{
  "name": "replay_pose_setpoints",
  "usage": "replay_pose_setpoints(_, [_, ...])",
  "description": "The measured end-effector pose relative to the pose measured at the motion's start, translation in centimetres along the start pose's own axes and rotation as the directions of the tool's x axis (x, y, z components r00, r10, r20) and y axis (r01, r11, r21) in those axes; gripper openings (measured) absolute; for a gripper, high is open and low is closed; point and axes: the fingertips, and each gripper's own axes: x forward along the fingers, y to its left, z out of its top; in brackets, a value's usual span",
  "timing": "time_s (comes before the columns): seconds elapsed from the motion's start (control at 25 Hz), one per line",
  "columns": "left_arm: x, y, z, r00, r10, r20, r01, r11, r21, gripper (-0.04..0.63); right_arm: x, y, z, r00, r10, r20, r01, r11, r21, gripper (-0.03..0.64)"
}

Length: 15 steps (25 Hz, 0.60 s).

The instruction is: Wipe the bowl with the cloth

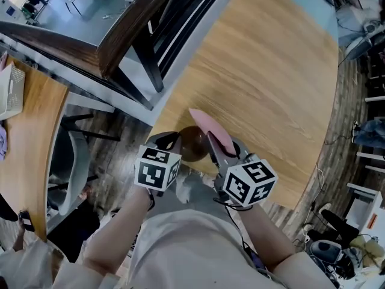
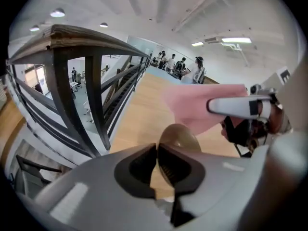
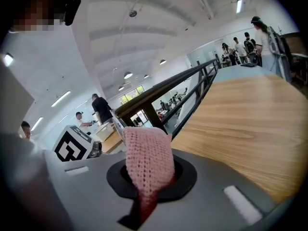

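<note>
At the near edge of the wooden table (image 1: pixel 271 71), the left gripper (image 2: pixel 157 163) pinched the rim of the brown bowl (image 1: pixel 194 142) between nearly closed jaws. The right gripper (image 3: pixel 149 177) was clamped on the pink knitted cloth (image 3: pixel 147 160), which stood just beside the bowl.

Pink cloth (image 3: pixel 148 160): rough open knit, matt; brown bowl (image 1: pixel 192 142): smooth, glossy; table (image 1: pixel 271 83): light wood w/ grain, matt.
</note>
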Motion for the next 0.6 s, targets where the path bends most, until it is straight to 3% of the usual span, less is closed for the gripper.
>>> replay_pose_setpoints(0.36, [3.1,1.5,0.8,0.998,-0.056,-0.014,0.053,0.983,-0.173,0.018,-1.0,-4.2,1.2,0.996,-0.091,0.012,0.09,0.995,0.031,0.015])
replay_pose_setpoints(0.6, [4.8,2.7,1.1,0.997,-0.066,-0.034,0.058,0.981,-0.183,0.023,-0.6,-5.5,0.9,0.996,-0.094,-0.009,0.095,0.993,0.077,0.015])
